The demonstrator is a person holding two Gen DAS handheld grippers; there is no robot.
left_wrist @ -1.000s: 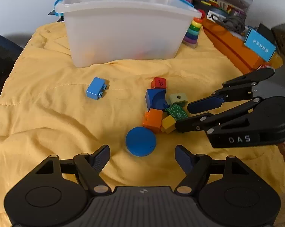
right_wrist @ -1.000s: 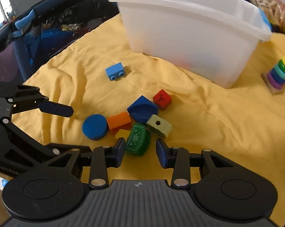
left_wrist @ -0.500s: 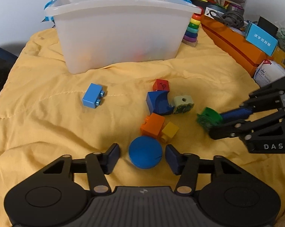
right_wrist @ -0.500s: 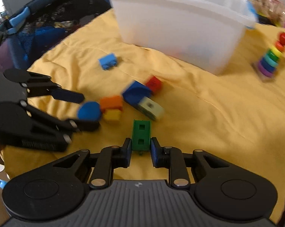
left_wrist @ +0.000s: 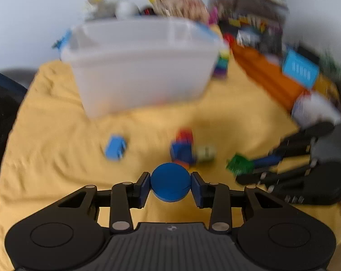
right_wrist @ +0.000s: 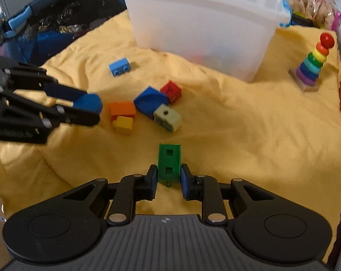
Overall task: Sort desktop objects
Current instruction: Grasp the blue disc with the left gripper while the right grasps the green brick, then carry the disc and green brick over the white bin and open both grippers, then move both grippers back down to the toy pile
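Observation:
The jaws of my left gripper are closing, and its pads press on a round blue disc lifted just off the yellow cloth. The left wrist view is blurred. My right gripper is shut on a green block with two square holes, held clear of the pile. The right wrist view shows the left gripper at the left with the blue disc. On the cloth lie a light blue brick, a red cube, a blue arch block, an orange block, a yellow block and a pale green block.
A translucent white bin stands at the back of the cloth. To its right stands a rainbow ring stacker. Orange boxes and other clutter line the right side. Dark furniture borders the cloth's left edge.
My left gripper closed around the blue disc and rose with it. My right gripper shut on the green block and drew it away from the other blocks.

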